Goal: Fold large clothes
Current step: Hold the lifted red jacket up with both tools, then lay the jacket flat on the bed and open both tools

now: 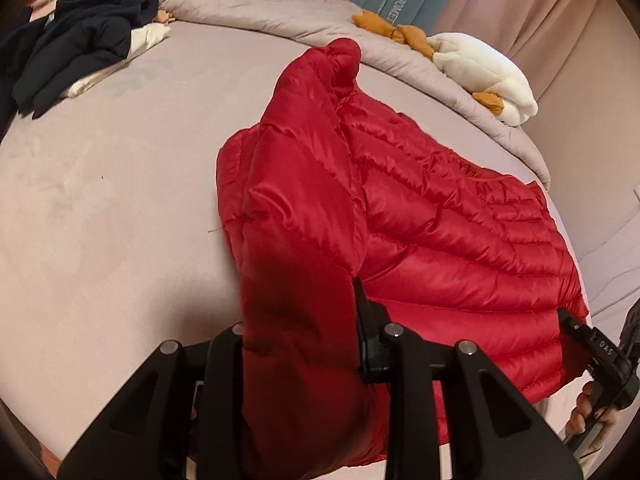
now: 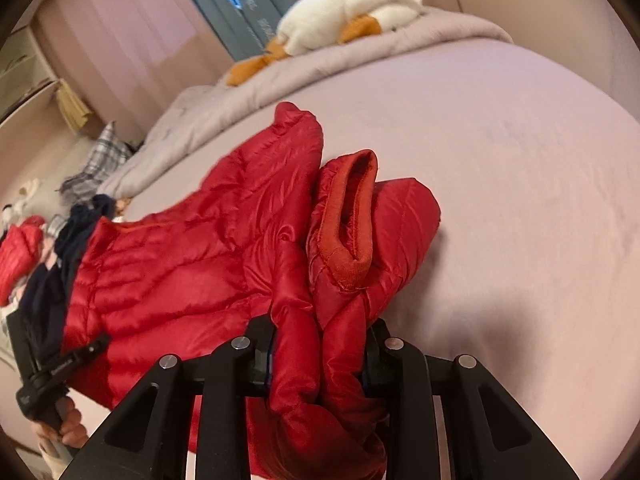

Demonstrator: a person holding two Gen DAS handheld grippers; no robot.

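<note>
A red quilted puffer jacket [image 1: 440,220] lies spread on a pale pink bed sheet [image 1: 100,200]. My left gripper [image 1: 300,320] is shut on a thick fold of its sleeve side, and the fabric hides the left finger. In the right wrist view the jacket [image 2: 168,272] stretches away to the left. My right gripper [image 2: 320,344] is shut on bunched red fabric, with the ribbed sleeve cuff [image 2: 352,216] standing open just beyond its fingers. Each gripper shows in the other's view, held by a hand: the right gripper [image 1: 592,344] at the jacket's hem corner, the left gripper [image 2: 60,360] at the far left.
A heap of dark navy clothes [image 1: 80,36] sits at the bed's far left. A white and orange plush goose [image 1: 480,68] rests on a rolled grey duvet [image 1: 260,8] along the far edge. A plaid pillow [image 2: 100,160] and another red garment [image 2: 20,256] lie beyond the jacket.
</note>
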